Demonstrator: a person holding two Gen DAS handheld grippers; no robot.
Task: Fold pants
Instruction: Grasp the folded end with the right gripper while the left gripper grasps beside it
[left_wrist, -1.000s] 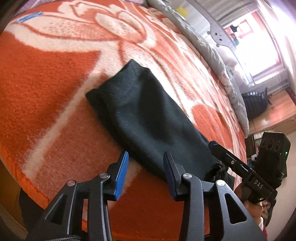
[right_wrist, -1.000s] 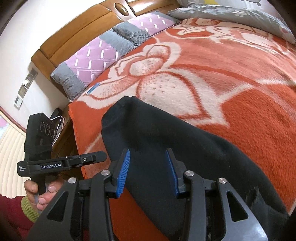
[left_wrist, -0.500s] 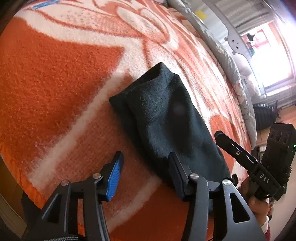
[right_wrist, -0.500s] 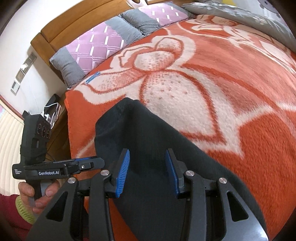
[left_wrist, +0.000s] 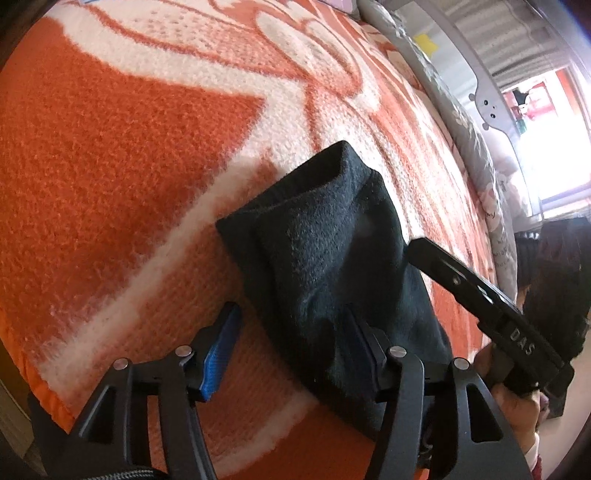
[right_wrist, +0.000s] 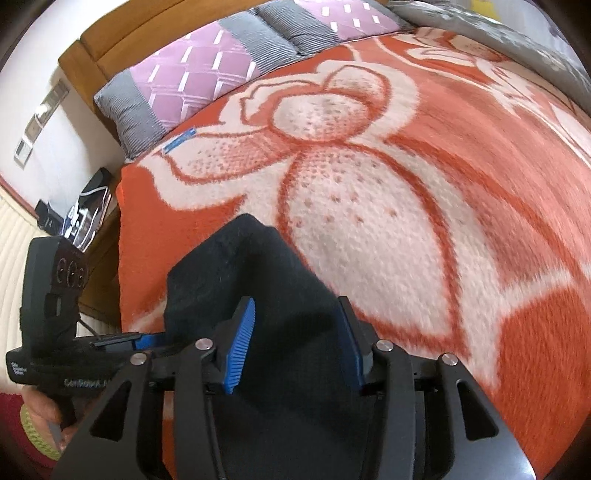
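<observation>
Basically both jaws are opening over the pants (left_wrist: 332, 266), left tool (left_wrist: 291, 343) and right tool (right_wrist: 295, 332) gripping nothing, so we risk pinching one layer and skewing the fold.

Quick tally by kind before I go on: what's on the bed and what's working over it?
Dark pants, folded: 1
Orange floral blanket: 1
Purple-and-grey pillows: 2
Hand-held grippers, left and right, jaws opening: 2
Total: 6

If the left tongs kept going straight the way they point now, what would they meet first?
Most likely the near edge of the dark pants, between the opening left tongs; depth is hard to judge.
</observation>
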